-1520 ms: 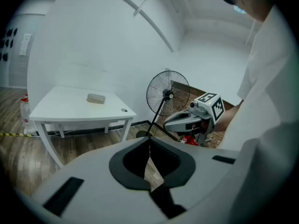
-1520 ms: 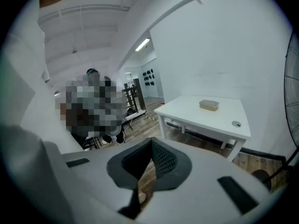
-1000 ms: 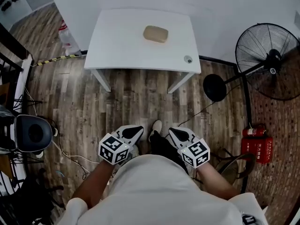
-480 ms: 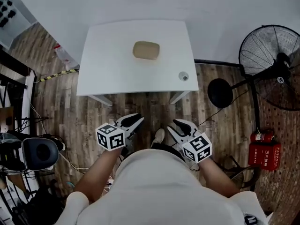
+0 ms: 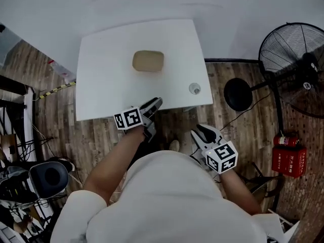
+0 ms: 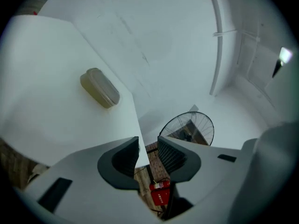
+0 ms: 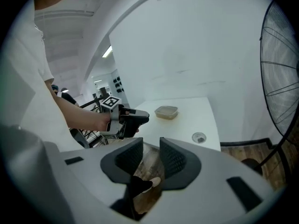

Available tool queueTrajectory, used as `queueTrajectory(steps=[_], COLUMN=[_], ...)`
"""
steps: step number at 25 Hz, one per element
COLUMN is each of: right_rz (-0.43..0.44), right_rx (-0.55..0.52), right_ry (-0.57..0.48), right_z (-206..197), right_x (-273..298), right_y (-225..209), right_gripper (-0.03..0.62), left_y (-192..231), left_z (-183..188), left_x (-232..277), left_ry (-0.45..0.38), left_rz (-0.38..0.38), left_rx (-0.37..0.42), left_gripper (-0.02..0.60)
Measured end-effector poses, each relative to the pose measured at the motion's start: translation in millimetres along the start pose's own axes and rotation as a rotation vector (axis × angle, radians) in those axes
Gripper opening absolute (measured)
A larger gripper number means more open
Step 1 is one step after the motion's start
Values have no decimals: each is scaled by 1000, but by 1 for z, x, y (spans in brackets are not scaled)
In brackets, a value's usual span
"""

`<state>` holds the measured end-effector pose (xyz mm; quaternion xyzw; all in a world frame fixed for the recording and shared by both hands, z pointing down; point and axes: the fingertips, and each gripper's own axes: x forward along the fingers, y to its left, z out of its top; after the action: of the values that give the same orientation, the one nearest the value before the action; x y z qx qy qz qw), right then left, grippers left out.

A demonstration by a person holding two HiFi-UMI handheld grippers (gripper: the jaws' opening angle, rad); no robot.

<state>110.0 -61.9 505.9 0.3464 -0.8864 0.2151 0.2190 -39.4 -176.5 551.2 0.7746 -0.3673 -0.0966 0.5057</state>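
Head view: your left gripper (image 5: 155,104) hung over the white rectangular table's (image 5: 101,85) near edge, jaws apart and empty. The tan lidded plastic container (image 5: 148,61) sat mid-table, well apart from it. Your right gripper (image 5: 201,131) was low over the floor, jaws also apart and empty.

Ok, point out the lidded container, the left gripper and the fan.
lidded container (image 5: 148,61): head view, middle of its lid.
left gripper (image 5: 157,104): head view, between its fingertips.
fan (image 5: 307,59): head view, its dark hub.
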Motion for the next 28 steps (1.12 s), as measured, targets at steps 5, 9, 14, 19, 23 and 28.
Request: queueTrajectory(steps=[5, 9, 14, 19, 23, 28], right_rz=[-157, -246, -323, -371, -384, -381], right_rx=[83, 169, 226, 286, 304, 308], right_ry=[-20, -33, -27, -11, 4, 16], right_z=[18, 26, 26, 17, 12, 16], right_x=[-2, 1, 3, 4, 7, 12], right_y=[-31, -40, -39, -37, -37, -42], right_gripper=[116, 110, 106, 97, 94, 89], left_y=[48, 82, 109, 124, 132, 129], left_z=[44, 66, 79, 81, 83, 90], left_x=[51, 80, 103, 113, 115, 118], left_ry=[-29, -24, -22, -8, -12, -27], left_rz=[-4, 15, 29, 46, 61, 37], left_rx=[-133, -208, -283, -334, -343, -355], left_gripper=[151, 179, 195, 195, 174, 77])
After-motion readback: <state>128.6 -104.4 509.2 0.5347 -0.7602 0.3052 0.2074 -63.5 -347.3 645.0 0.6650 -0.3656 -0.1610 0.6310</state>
